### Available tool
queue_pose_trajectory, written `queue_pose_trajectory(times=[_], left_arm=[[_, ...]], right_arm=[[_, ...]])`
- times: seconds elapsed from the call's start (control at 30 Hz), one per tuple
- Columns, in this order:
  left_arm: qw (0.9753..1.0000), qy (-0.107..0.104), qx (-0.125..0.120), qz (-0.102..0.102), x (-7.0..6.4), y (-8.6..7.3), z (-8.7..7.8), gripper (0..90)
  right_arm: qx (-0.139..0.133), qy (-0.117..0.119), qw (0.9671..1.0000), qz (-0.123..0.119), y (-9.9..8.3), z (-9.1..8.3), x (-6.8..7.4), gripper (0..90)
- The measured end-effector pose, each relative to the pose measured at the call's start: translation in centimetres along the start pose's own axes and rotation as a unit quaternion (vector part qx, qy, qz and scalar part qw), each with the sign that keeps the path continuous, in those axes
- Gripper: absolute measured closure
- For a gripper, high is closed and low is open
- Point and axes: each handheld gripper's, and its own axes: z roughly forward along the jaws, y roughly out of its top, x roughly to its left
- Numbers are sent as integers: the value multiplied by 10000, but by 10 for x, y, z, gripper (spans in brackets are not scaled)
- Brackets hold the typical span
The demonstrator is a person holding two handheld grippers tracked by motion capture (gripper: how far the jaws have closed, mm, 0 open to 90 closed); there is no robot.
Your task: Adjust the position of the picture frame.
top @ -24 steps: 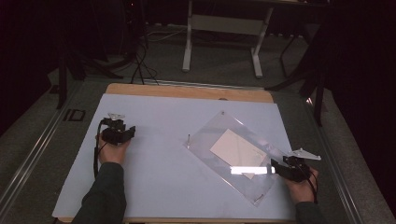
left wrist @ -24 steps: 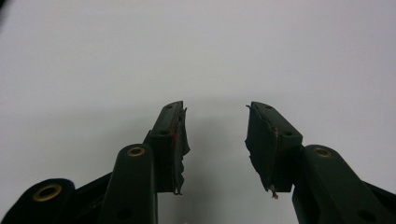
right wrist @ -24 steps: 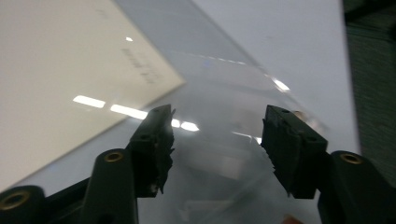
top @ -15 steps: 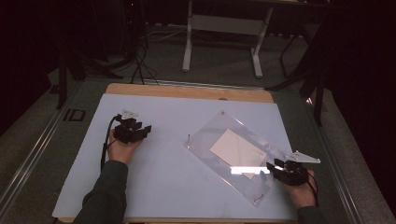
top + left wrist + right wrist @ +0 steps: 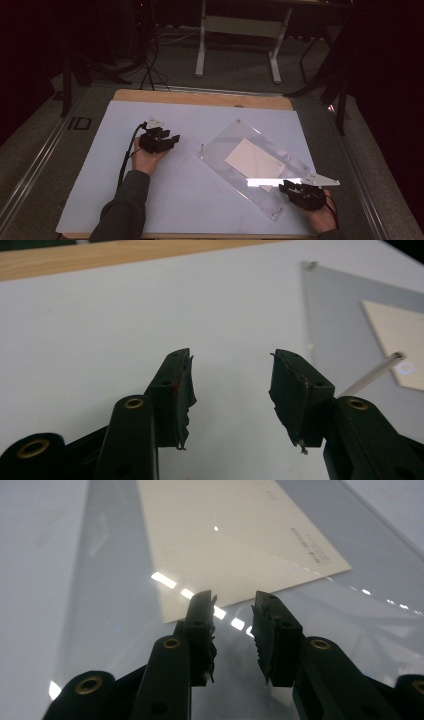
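High view: fixed above the desk's near edge, facing forward and down, far enough to take in all four edges. Left gripper view: low, close over the desk's left half, looking across at the clear acrylic sheet and far wooden edge. Right gripper view: very close, low at the sheet's near right end, facing the cream card. All share sheet and card.

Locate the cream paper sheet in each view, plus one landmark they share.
High view: paper sheet right of centre, under the clear acrylic plate.
Left gripper view: its corner at the right edge, beyond the open left claw.
Right gripper view: upper centre, just ahead of the right claw.
Shared landmark: the acrylic plate.
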Motion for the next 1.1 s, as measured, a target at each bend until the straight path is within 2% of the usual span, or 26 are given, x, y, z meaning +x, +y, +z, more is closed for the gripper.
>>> queue_pose_trajectory(times=[0.1, 0.23, 0.33, 0.4, 0.47, 0.5, 0.53, 0.6, 0.7, 0.73, 0.9, 1.07, 1.1], left_arm=[[9999, -64, 83, 107, -8, 0, 8, 510], [9993, -263, -20, 260, -22, -2, 14, 516], [9980, -411, -98, 469, -34, -3, 17, 519], [9971, -530, -80, 532, -41, -4, 22, 519], [9970, -554, -71, 544, -43, -4, 23, 514], [9970, -554, -71, 544, -43, -4, 23, 514], [9971, -495, -108, 569, -48, -5, 27, 552], [9970, -573, -123, 514, -47, -5, 27, 557], [9967, -580, -132, 544, -47, -5, 27, 557], [9963, -590, -98, 623, -48, -7, 25, 557], [9949, -750, -79, 664, -48, -12, 23, 572], [9934, -826, 49, 793, -53, -12, 28, 600], [9934, -846, 75, 765, -54, -11, 30, 617]], right_arm=[[6, 20, 10000, -94, -2, -2, 4, 686], [73, 15, 9999, -121, -9, -4, 4, 698], [95, 67, 9998, -153, -11, -5, 5, 704], [110, 94, 9997, -214, -11, -6, 7, 718], [101, 102, 9996, -243, -12, -6, 9, 732], [99, 116, 9996, -257, -12, -7, 10, 757], [111, 96, 9993, -345, -13, -9, 13, 811], [125, 133, 9990, -403, -15, -11, 14, 831], [156, 154, 9988, -427, -16, -12, 15, 832], [164, 182, 9987, -440, -19, -13, 16, 831], [168, 282, 9983, -491, -23, -16, 18, 819], [245, 441, 9966, -659, -28, -18, 21, 818], [237, 492, 9960, -702, -28, -18, 22, 818]])
